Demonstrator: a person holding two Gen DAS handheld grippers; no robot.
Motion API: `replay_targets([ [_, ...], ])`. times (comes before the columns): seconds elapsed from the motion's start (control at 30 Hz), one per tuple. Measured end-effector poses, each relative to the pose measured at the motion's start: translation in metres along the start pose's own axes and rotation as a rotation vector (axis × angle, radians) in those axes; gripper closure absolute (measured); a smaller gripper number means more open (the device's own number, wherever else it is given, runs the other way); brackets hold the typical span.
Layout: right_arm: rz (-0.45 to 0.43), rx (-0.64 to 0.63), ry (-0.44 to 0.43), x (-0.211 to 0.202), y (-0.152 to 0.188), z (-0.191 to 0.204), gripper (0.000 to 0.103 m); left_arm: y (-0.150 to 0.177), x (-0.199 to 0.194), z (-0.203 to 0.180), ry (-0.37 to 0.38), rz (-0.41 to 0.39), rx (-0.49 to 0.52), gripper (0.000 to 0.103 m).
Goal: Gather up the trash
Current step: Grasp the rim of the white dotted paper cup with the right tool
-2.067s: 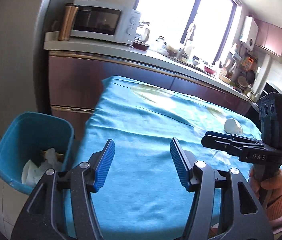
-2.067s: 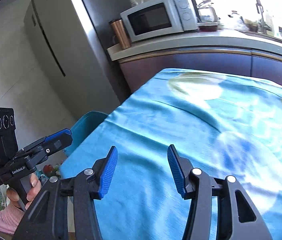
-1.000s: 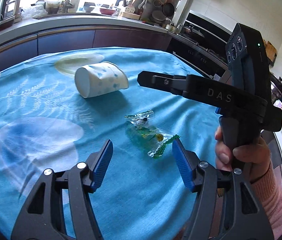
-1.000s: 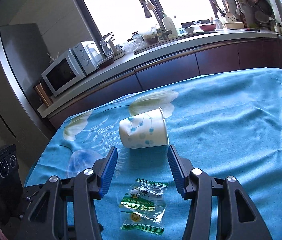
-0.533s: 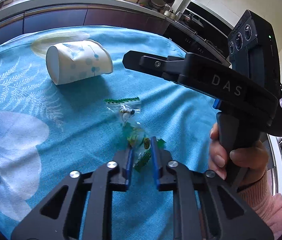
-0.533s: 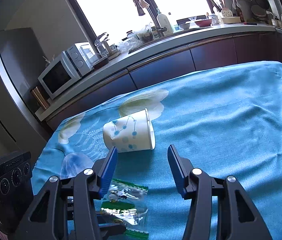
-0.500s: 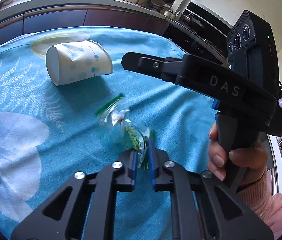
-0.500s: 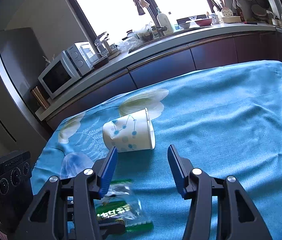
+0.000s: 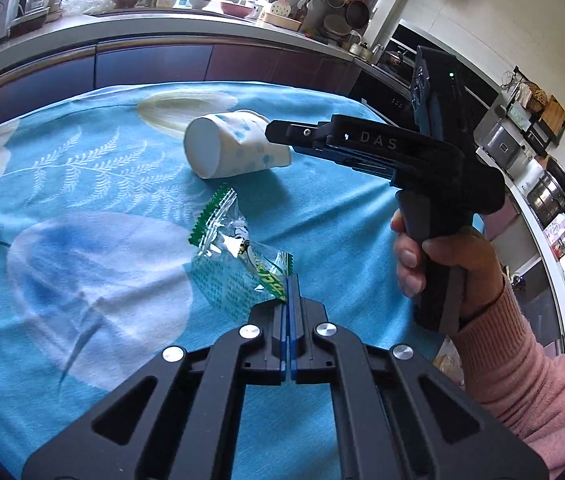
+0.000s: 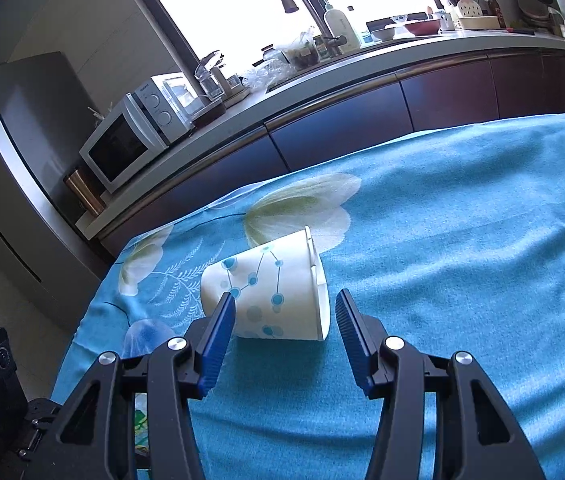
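A: Why does the left gripper carry the wrapper by one corner?

B: Probably because that end was nearest to it. Its blue pads are pressed together on the green-printed edge, and the rest of the clear plastic sticks up and away, crinkled, with a green zigzag seal at the far end. It looks lifted just off the blue tablecloth, which would suit carrying it off to a bin, though no bin shows here

A: And the right gripper?

B: Its jaws stand apart, one pad either side of the paper cup. Neither pad looks to be pressing on it, so nothing is held yet. The person's hand aims it that way, likely so the second piece of trash is lined up for a grasp

A: How does the cup look?

B: White with blue dots and thin lines, tipped on its side on the cloth, its rim dented as if it were squashed
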State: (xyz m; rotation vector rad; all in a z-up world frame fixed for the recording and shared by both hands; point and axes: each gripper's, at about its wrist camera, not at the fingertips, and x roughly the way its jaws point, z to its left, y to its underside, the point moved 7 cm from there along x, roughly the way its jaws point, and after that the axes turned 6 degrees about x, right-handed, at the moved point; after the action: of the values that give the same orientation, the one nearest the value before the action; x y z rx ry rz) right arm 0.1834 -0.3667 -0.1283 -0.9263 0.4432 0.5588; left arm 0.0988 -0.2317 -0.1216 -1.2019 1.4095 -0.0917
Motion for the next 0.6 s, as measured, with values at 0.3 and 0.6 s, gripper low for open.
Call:
replay_targets([
  [0.3,0.043,0.031,-0.069,0.014,0.002,0.006,0.054,0.012,-0.037,0.034,-0.101,-0.03,-0.047,0.102],
  [0.6,0.062,0.012,-0.101,0.015,0.014,0.018,0.078,0.021,-0.053,0.048,-0.164,-0.042,-0.076,0.102],
])
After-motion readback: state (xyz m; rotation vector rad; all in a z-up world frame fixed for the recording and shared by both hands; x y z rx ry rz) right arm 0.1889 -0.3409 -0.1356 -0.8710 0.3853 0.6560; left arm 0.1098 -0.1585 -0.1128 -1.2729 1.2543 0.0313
